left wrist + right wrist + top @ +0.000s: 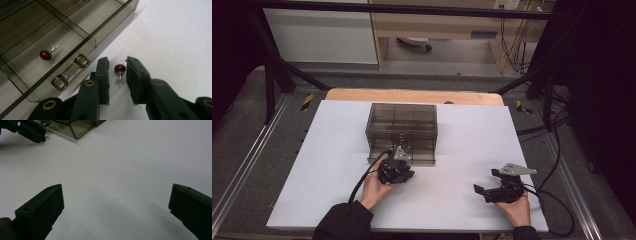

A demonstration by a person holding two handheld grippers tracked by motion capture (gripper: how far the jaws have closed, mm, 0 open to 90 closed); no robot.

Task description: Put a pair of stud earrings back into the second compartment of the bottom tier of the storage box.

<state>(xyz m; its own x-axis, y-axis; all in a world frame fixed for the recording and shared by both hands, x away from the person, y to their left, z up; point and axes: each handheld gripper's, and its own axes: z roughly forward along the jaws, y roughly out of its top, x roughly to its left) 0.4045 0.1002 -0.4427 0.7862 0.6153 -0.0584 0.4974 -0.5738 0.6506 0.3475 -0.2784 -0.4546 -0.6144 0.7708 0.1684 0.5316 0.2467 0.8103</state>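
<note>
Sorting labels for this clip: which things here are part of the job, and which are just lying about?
In play:
left tongs, open around the red pin on the table
smoked drawer box, a second red pin in its open drawer

Idle:
right tongs, open over bare white table

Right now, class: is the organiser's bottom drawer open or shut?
Open. The drawer is pulled out of the smoky box; a red pin lies in it.

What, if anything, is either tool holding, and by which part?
Nothing is held. The left tool stands open around a red pin without touching it; the right tool is open.
</note>
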